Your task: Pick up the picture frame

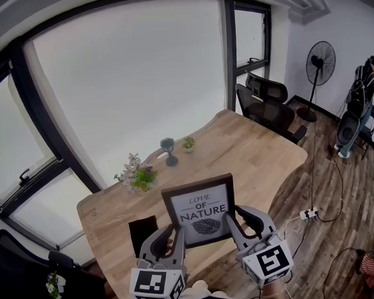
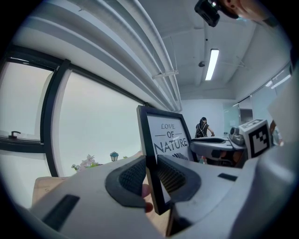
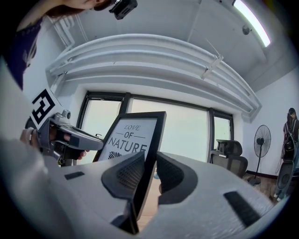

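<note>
Head view first: picture frame [image 1: 200,212] upright over the near end of the bench [image 1: 249,142], print facing the camera, long side running up and down. Left gripper [image 1: 169,235] on its left edge, right gripper [image 1: 246,222] on its right edge, so parked dead between the 2, neither hand nearer. Looks off the wood already, though can't swear to the gap under the bottom edge. Flowers [image 1: 137,175] further back on the bench, and a dark square thing [image 1: 143,234] just left of the picture frame.

Left gripper view: left gripper [image 2: 152,173] jaws clamped on the black border of the picture frame [image 2: 164,140], 1 ribbed pad per face, border standing straight up out of the pinch.

Right gripper view: same deal mirrored. Right gripper [image 3: 148,169] jaws closed on the border of the picture frame [image 3: 133,135], which leans a bit in shot. Guessing any further lift needs both hands rising together to keep it level.
</note>
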`<state>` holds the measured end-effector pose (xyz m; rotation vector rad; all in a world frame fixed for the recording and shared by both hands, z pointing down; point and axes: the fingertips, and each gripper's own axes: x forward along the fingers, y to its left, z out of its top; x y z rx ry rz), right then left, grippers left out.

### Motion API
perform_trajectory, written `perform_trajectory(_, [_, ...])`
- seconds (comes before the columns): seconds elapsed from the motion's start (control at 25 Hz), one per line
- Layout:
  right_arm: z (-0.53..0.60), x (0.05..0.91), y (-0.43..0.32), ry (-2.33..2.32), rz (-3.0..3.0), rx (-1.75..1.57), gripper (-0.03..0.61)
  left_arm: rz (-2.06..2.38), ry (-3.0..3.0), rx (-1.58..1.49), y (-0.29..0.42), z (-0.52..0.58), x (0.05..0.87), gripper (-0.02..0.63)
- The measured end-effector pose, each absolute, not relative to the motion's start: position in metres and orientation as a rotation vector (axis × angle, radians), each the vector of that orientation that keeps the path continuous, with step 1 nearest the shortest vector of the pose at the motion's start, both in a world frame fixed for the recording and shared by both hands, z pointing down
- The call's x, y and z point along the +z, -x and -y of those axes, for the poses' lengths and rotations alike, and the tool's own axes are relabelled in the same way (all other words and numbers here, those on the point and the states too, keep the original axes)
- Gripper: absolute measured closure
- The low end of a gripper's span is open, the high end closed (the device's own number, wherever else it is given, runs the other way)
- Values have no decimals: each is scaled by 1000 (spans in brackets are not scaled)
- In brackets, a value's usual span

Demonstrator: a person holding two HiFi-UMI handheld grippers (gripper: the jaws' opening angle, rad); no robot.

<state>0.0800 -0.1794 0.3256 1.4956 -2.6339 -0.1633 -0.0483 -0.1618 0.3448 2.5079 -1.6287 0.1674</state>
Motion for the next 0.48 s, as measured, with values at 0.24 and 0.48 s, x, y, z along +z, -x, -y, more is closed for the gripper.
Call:
perform_trajectory(0.24, [192,324,-74,-1508,2599,-167,497,1610,-2496,160,56,175,339,543])
perform_trajectory(0.48, [200,329,-59,-1488,2606,-157,497,1596,-2476,154,67,188,345,543])
